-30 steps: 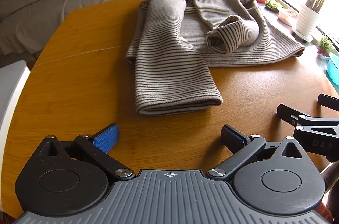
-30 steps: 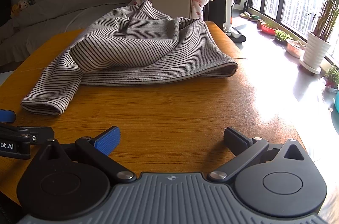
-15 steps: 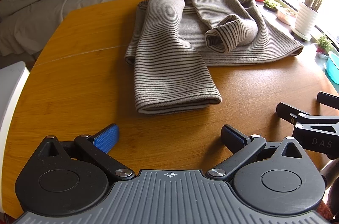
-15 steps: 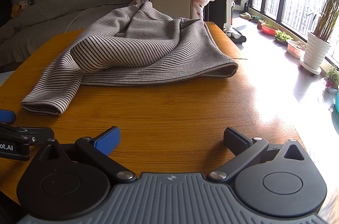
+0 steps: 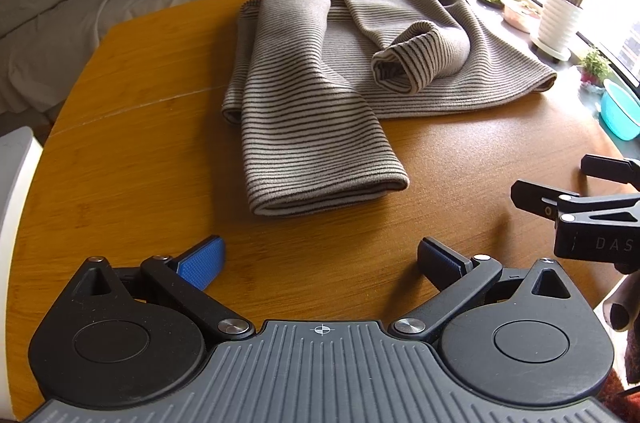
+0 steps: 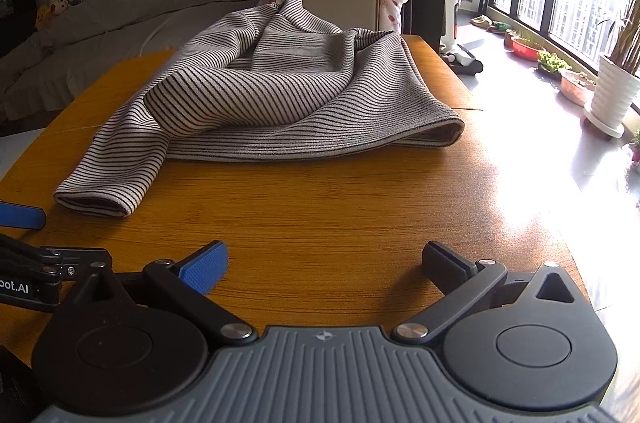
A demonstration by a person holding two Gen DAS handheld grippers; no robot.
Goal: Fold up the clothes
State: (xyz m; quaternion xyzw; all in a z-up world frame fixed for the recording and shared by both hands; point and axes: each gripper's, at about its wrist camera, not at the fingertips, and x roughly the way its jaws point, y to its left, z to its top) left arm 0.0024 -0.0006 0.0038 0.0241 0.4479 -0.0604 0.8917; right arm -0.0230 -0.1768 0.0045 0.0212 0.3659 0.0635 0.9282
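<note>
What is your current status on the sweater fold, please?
Left claw open, right claw open, both empty over bare table. Striped sweater unfolded, one sleeve stretched toward claws, the other curled on top. Nothing in the way.

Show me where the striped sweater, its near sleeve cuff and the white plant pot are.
striped sweater (image 6: 320, 91): right wrist view, middle of the body.
near sleeve cuff (image 5: 328, 193): left wrist view, hem of the sleeve end.
white plant pot (image 6: 614, 95): right wrist view, ribbed side.
</note>
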